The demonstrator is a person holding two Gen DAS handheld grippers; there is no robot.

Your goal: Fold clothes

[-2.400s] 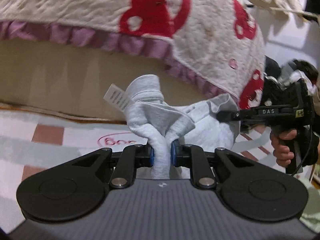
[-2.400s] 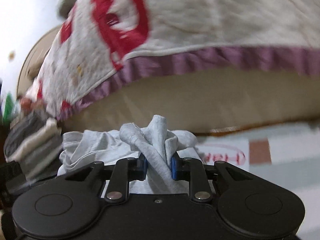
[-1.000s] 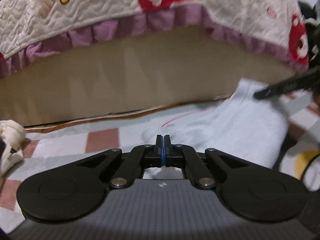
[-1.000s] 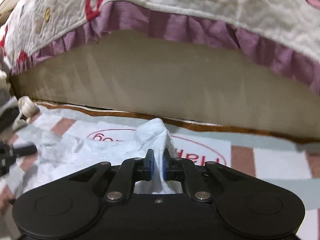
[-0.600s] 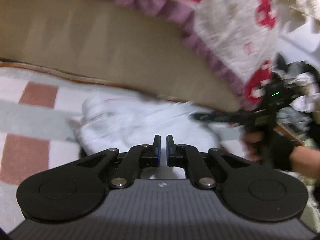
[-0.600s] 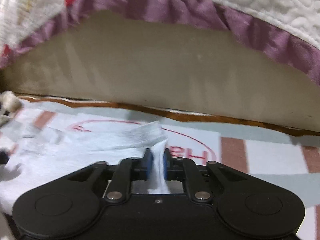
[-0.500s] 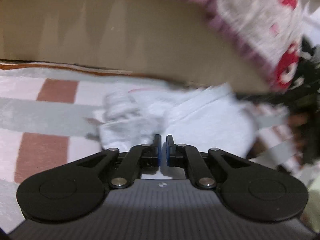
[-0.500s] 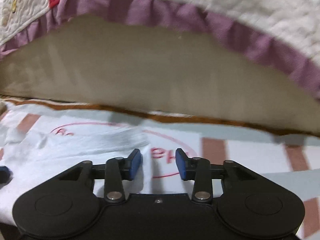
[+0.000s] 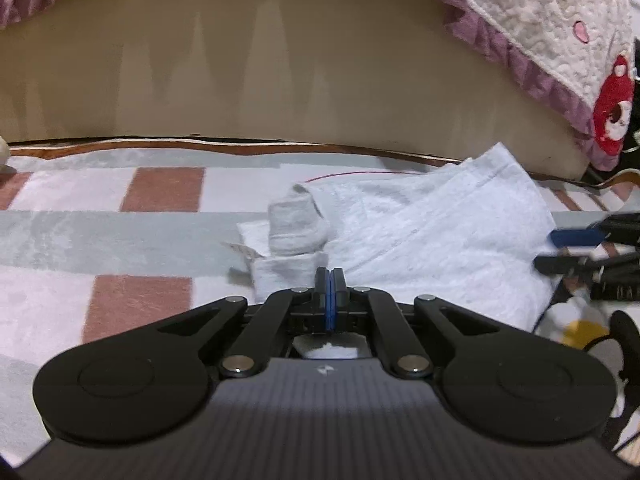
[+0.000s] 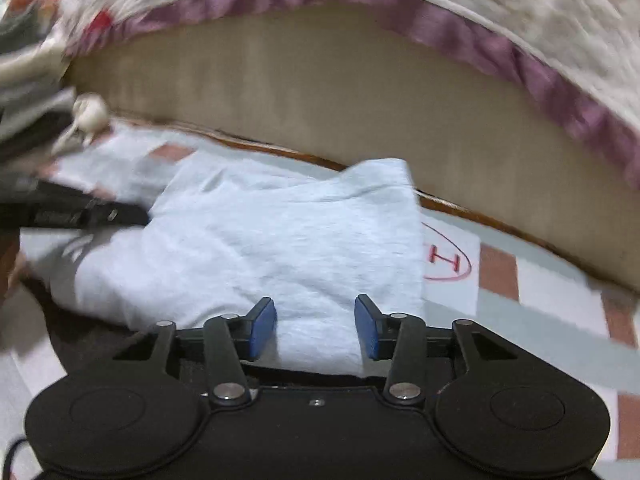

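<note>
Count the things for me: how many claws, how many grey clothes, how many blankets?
Claws: 2, the left claw and the right claw
Grey garments: 1, the grey garment
Checked blankets: 1, the checked blanket
Total: 4

1 grey garment (image 9: pixel 432 232), 1 checked blanket (image 9: pixel 120 216), 1 quilt w/ purple frill (image 9: pixel 552 32), 2 claws: left claw (image 9: pixel 330 280), right claw (image 10: pixel 316 326)

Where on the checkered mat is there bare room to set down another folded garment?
Left of the grey garment, the checkered mat lies bare, bordered behind by the bed base. A smaller bare patch lies on the garment's other side, by the red circle print. It is crowded near the open right gripper.
</note>
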